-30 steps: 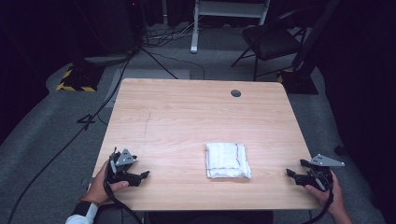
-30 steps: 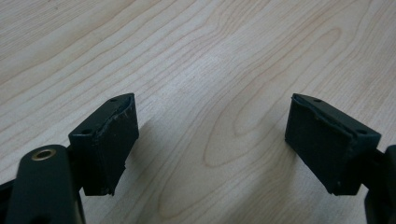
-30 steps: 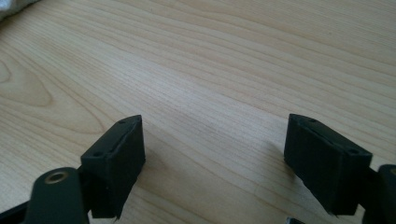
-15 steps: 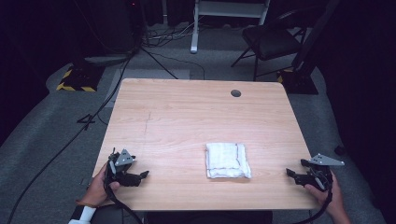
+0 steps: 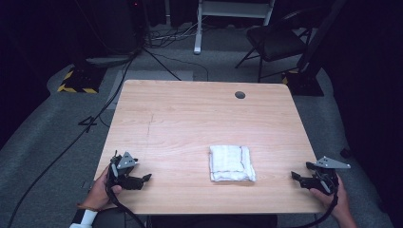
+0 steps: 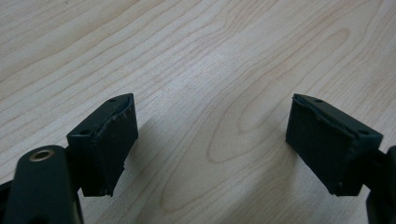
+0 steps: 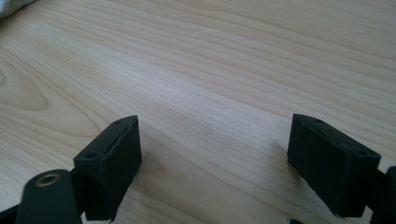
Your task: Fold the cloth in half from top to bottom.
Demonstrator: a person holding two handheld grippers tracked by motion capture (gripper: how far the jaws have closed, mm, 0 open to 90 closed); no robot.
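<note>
A folded white cloth (image 5: 231, 163) lies flat on the pale wooden worktop (image 5: 190, 123), lower centre of the high view, slightly right of the middle; the left gripper (image 5: 142, 179) rests at the lower left corner, the right gripper (image 5: 299, 176) at the lower right edge, both well apart from the cloth; in each gripper view the jaws stand wide apart over bare wood, holding nothing.
</note>
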